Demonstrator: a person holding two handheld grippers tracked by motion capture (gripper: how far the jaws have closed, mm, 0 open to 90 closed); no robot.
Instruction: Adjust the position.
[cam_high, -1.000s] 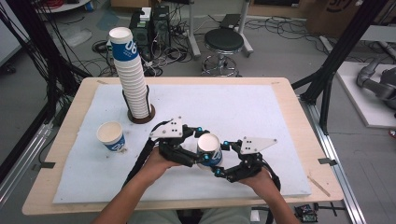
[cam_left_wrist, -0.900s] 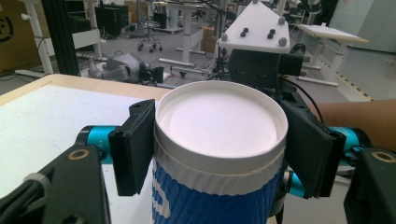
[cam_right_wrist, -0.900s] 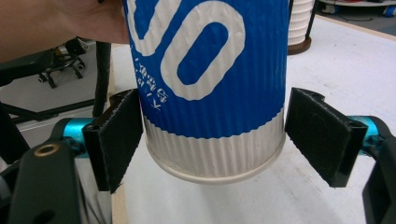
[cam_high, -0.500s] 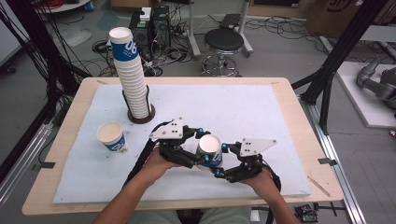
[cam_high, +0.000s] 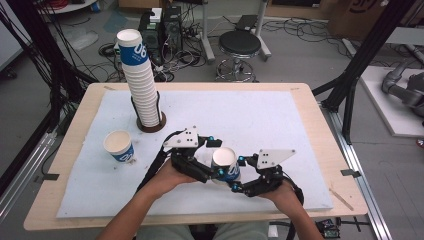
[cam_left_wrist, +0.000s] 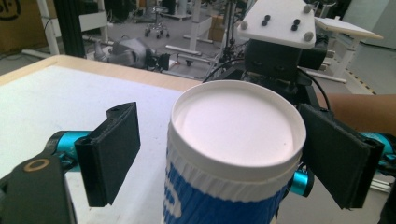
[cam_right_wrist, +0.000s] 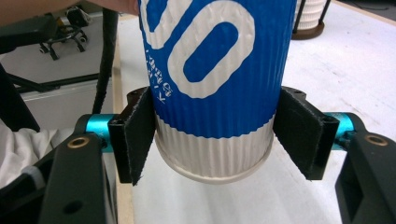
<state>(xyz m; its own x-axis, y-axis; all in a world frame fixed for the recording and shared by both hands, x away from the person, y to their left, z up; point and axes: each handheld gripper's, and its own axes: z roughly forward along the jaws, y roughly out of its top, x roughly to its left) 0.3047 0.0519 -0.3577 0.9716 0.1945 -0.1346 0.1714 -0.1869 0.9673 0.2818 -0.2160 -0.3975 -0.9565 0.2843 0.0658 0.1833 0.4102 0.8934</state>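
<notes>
A blue-and-white ribbed paper cup (cam_high: 225, 159) stands upright over the white mat, near the front, between the two grippers. My right gripper (cam_high: 233, 175) has just been closing, and its pads (cam_right_wrist: 140, 140) press on both sides of the cup (cam_right_wrist: 215, 70) near its white lower band. My left gripper (cam_high: 216, 157) has just been opening. In the left gripper view the cup (cam_left_wrist: 233, 140) still sits between the jaws, with a clear gap to the left pad (cam_left_wrist: 109, 151) and the right pad close beside the rim. The right gripper's body (cam_left_wrist: 280, 51) faces it from behind the cup.
A tall stack of the same cups (cam_high: 142, 85) stands in a dark round holder at the back left. A single cup (cam_high: 119, 146) sits open-side up left of my left hand. The white mat (cam_high: 280, 115) covers most of the wooden table (cam_high: 320, 120).
The left gripper's jaws have spread off the cup, and the right gripper's jaws have closed onto it. Both hands and the cup have stayed where they were.
</notes>
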